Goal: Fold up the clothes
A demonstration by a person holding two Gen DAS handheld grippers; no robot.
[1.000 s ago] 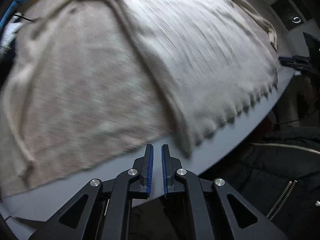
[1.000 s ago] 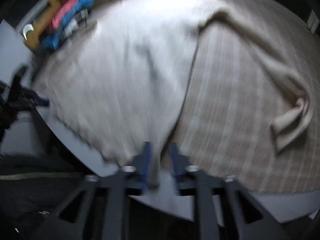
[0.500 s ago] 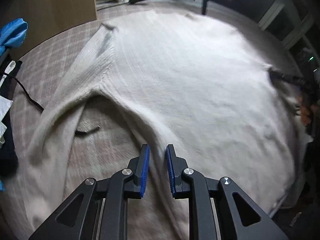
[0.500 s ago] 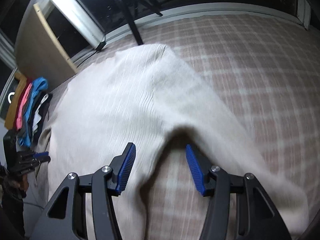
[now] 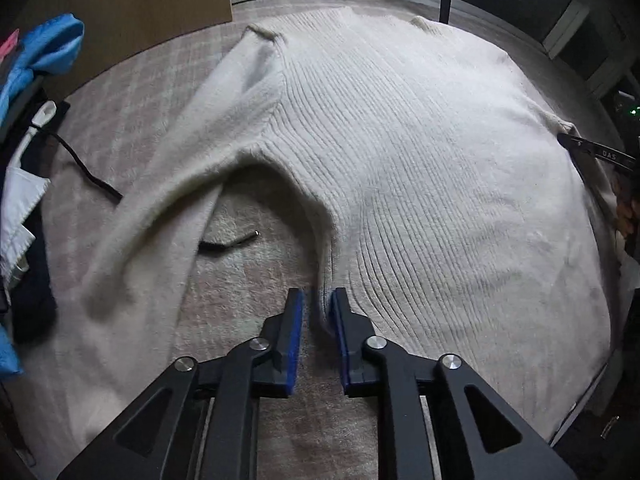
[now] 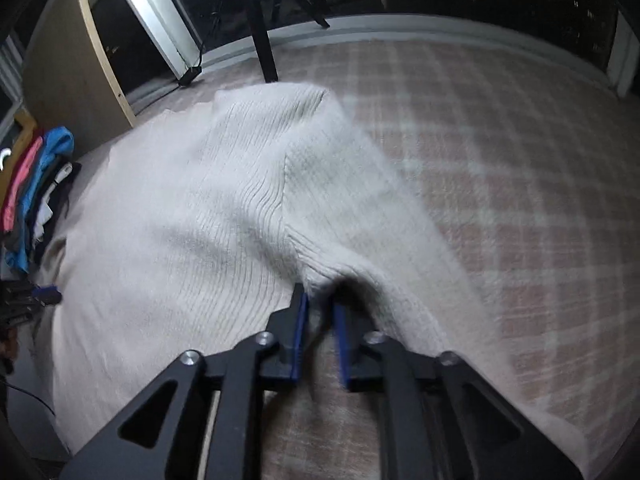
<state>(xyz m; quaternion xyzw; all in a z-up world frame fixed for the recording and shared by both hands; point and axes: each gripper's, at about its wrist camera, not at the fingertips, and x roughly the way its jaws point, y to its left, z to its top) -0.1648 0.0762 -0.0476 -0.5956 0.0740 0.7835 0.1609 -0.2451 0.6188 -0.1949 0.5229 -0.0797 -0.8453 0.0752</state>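
Observation:
A cream ribbed sweater (image 5: 420, 160) lies spread flat on a plaid blanket (image 6: 500, 140). My left gripper (image 5: 318, 300) points steeply down at the sweater's side edge just below the left underarm. Its blue pads pinch a raised ridge of knit. The left sleeve (image 5: 160, 200) runs away down and to the left. At the other underarm, my right gripper (image 6: 320, 300) has its jaws closing, and a fold of the sweater (image 6: 200, 220) is bunched between the pads. The right sleeve (image 6: 380, 220) runs down to the right past that gripper.
A stack of blue, pink and dark clothes (image 6: 36, 184) sits at the left, with a blue garment (image 5: 44, 52) near a wooden board (image 5: 120, 8). A black cable (image 5: 88, 172) crosses the blanket under the left sleeve. A dark stand leg (image 6: 260, 40) rises behind the sweater.
Both grippers travelled from the sweater's hem near the table edge up to its underarms. The right jaws, wide apart half a second ago, have drawn in on the fabric.

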